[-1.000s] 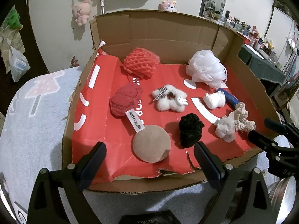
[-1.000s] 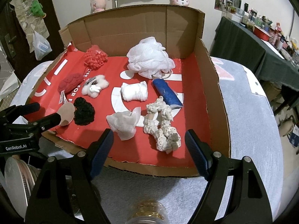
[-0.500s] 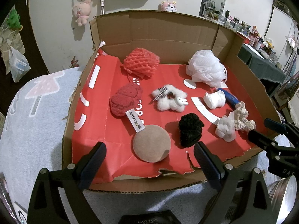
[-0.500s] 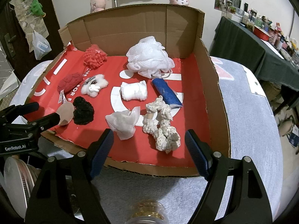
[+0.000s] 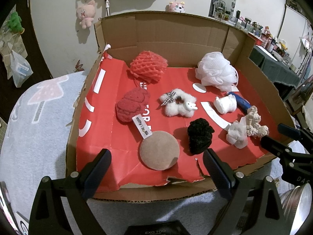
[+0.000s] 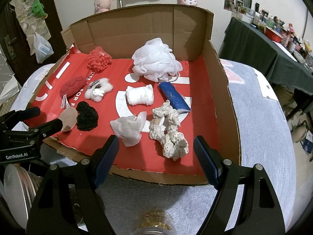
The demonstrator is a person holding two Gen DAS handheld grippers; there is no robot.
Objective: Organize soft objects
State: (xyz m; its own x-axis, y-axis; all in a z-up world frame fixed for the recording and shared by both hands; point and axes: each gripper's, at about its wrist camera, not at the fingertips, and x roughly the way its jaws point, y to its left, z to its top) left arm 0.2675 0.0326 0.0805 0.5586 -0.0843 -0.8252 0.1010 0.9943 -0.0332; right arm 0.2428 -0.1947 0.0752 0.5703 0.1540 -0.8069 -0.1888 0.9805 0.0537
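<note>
**No change in the last second**

Left gripper (image 5: 155,153) and right gripper (image 6: 156,139): my jaws stand as wide apart as before, low in each frame, nothing between them. Inside the cardboard box (image 5: 176,29), the tan disc (image 5: 159,149), black tuft (image 5: 199,137) and crochet rope (image 6: 170,135) lie in the same spots.

Red liner (image 5: 109,137), black pom-pom (image 5: 200,137)

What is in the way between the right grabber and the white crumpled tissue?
Nothing visible. The right gripper hangs open over the near edge of the cardboard box, and the white crumpled tissue lies just past its left finger on the red liner, with only bare liner between.
</note>
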